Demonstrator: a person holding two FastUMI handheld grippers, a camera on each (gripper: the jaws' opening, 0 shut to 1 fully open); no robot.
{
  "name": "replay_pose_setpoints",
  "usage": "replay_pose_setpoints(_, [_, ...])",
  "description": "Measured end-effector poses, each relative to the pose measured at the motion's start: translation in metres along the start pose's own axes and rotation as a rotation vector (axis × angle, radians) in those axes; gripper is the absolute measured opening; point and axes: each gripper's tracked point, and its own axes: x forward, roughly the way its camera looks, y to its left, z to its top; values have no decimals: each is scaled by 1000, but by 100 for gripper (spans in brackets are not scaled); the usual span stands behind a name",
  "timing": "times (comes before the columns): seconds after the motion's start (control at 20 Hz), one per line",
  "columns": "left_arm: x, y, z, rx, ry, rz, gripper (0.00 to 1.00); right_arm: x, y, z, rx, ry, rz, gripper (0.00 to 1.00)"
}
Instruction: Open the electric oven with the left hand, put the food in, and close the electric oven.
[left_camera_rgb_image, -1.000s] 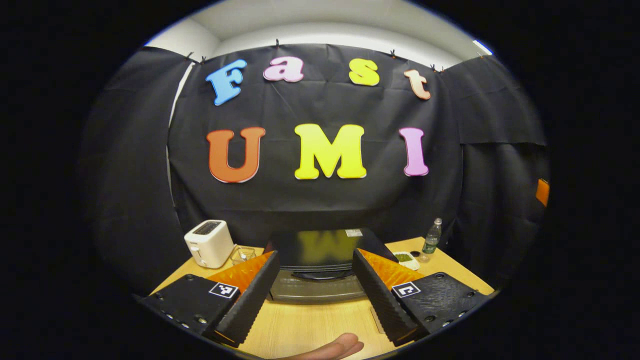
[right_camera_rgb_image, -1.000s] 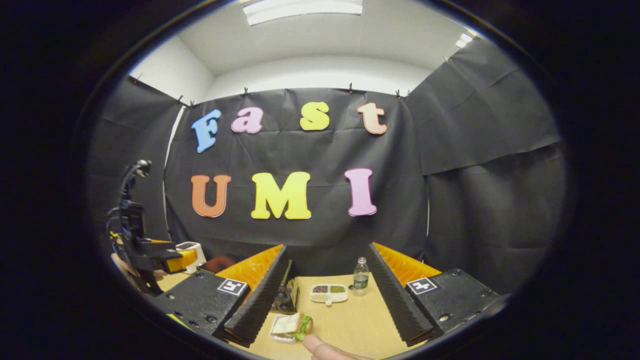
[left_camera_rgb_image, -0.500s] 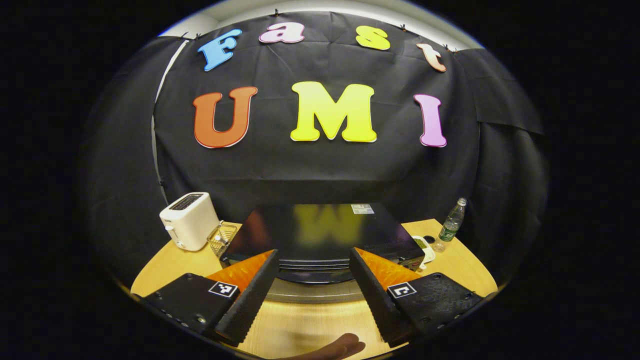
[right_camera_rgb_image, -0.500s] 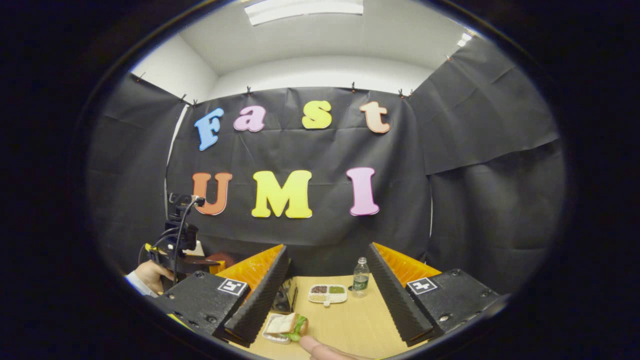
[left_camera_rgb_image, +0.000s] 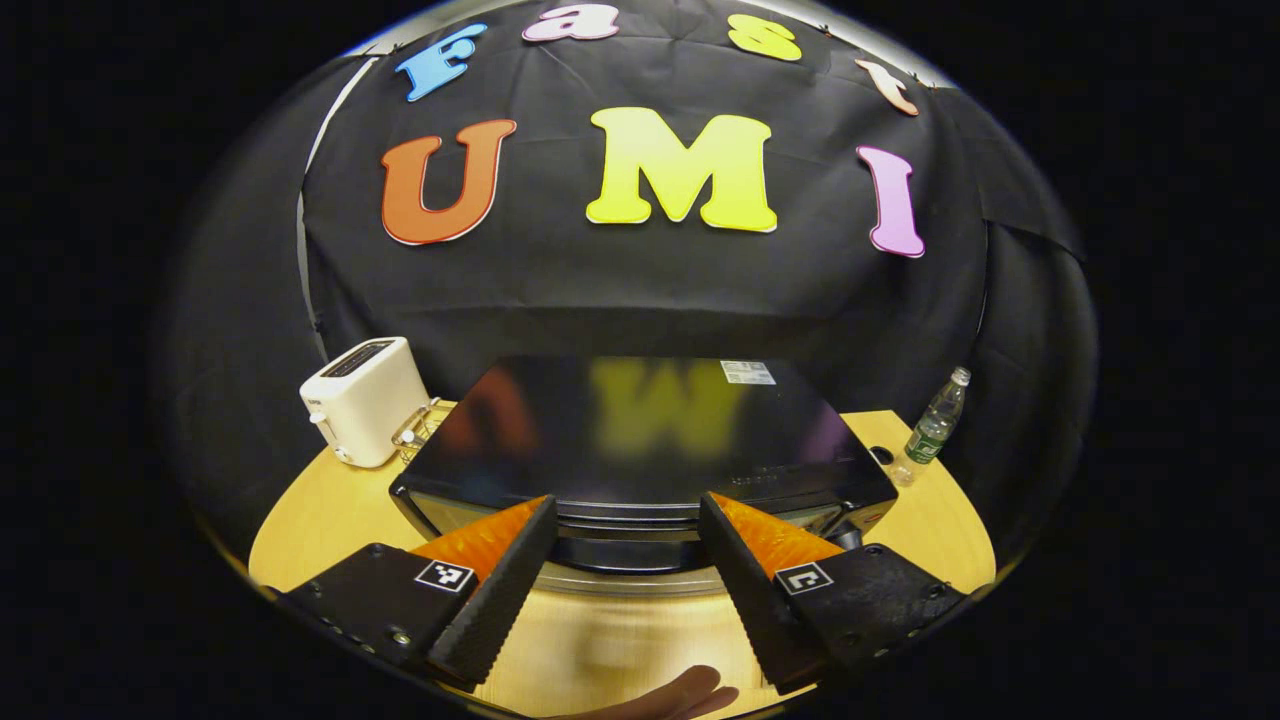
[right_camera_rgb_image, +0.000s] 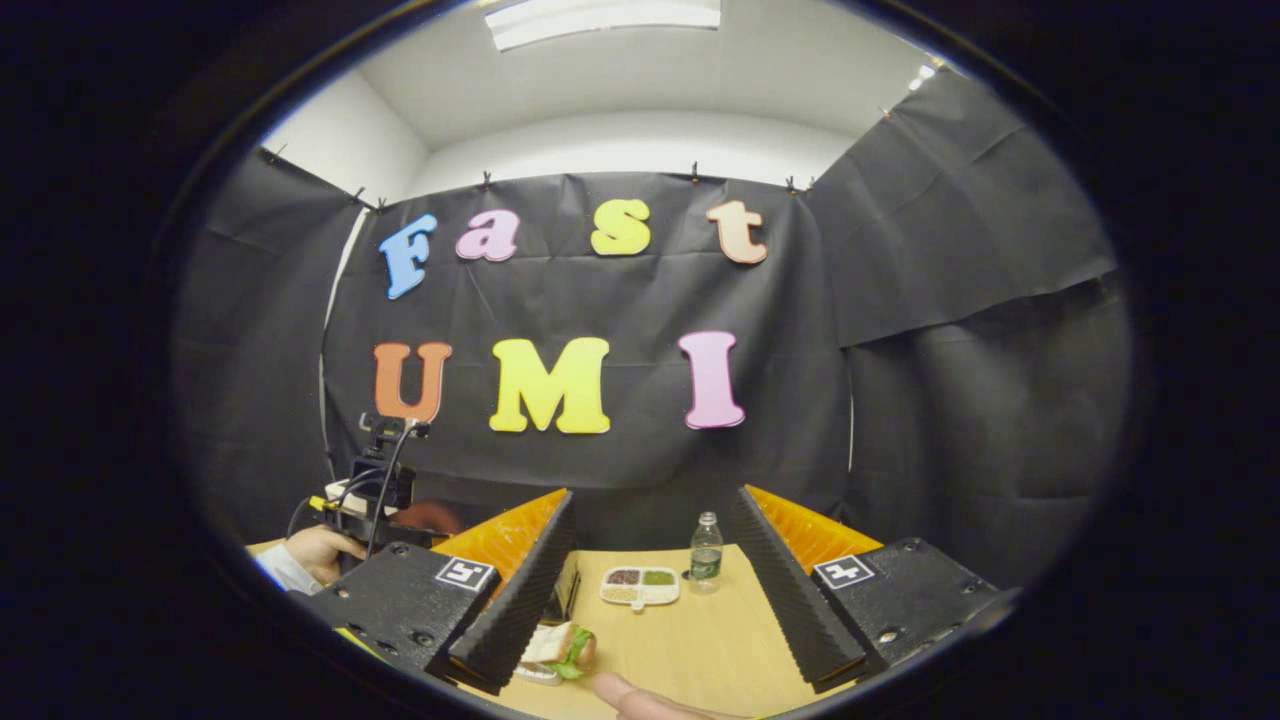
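Left gripper view: the left gripper (left_camera_rgb_image: 625, 570) hangs over the front edge of the glossy black electric oven (left_camera_rgb_image: 640, 440), jaws wide apart and empty, one finger to each side of the oven's front middle.
Oven: it stands on the light wooden table (left_camera_rgb_image: 320, 510), door shut, its shiny top mirroring the wall behind.
Neighbours: a white two-slot toaster (left_camera_rgb_image: 365, 400) stands at the oven's left with a small wire basket (left_camera_rgb_image: 420, 432) between them; a clear plastic water bottle with a green label (left_camera_rgb_image: 935, 425) stands well off to the oven's right.
Fingertip: part of a person's finger (left_camera_rgb_image: 690, 692) shows at the bottom edge.
Right gripper view: the right gripper (right_camera_rgb_image: 650, 590) hovers above the table, jaws spread and holding nothing.
Food: a sandwich with green lettuce on a small plate (right_camera_rgb_image: 555, 650) lies on the table near the left finger's tip, touching neither finger.
Farther back: a white divided dish of grains (right_camera_rgb_image: 640, 587) sits just beside the bottle.
Far left: a hand with a light sleeve (right_camera_rgb_image: 315, 552) holds the left gripper.
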Motion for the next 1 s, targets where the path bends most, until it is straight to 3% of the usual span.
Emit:
replay_pose_setpoints(0.3, [1, -8, -7, 31, 15, -26, 95, -2, 1, -3, -8, 13, 1, 100])
replay_pose_setpoints(0.35, [1, -10, -8, 33, 17, -28, 82, -4, 1, -2, -9, 15, 4, 100])
replay_pose_setpoints(0.4, [-2, -11, -10, 47, 25, -28, 96, -6, 2, -3, -10, 17, 6, 100])
replay_pose_setpoints(1.0, [-54, -9, -57, 55, 34, -35, 97, -42, -8, 14, 6, -8, -21, 100])
